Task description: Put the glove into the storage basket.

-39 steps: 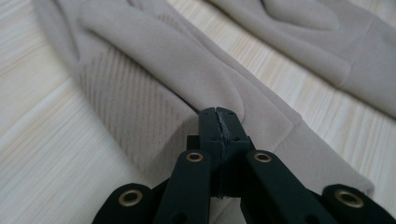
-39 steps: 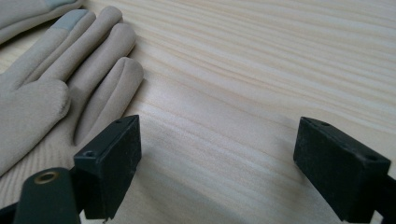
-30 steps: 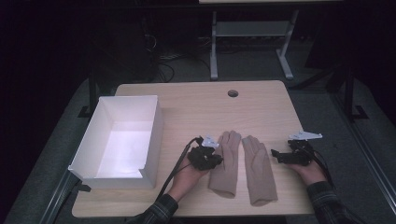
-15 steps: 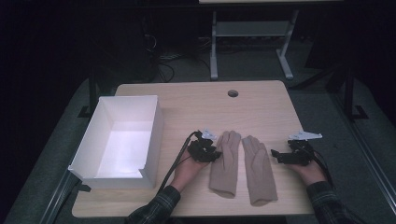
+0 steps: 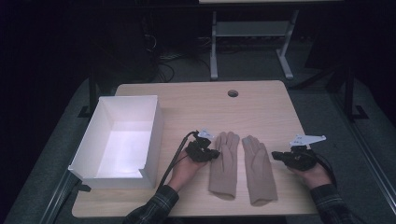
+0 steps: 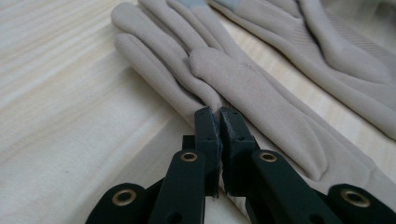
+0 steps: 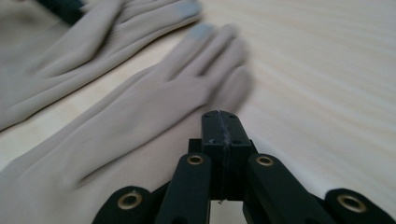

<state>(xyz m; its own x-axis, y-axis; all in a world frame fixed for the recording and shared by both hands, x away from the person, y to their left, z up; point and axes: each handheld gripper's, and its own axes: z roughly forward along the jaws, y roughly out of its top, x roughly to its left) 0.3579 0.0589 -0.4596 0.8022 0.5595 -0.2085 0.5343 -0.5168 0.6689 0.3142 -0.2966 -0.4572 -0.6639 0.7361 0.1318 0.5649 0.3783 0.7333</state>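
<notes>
Two beige gloves lie flat, lower centre of high view. Left gripper (image 6: 218, 114) clenched on left glove (image 5: 223, 164) edge. Right gripper (image 7: 221, 116) just snapped closed, nothing between jaws, beside right glove (image 5: 257, 170). Lift left glove slowly; check pinch holds fabric.

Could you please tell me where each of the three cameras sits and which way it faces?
High view: above the person's side, looking forward and down on the table, white box, two gloves; both forearms and tongs show.
Left gripper view: on the left tongs, looking along shut jaws pinching the left glove.
Right gripper view: on the right tongs, jaws shut, beside the right glove.
Shared: both gloves appear in all views.
</notes>
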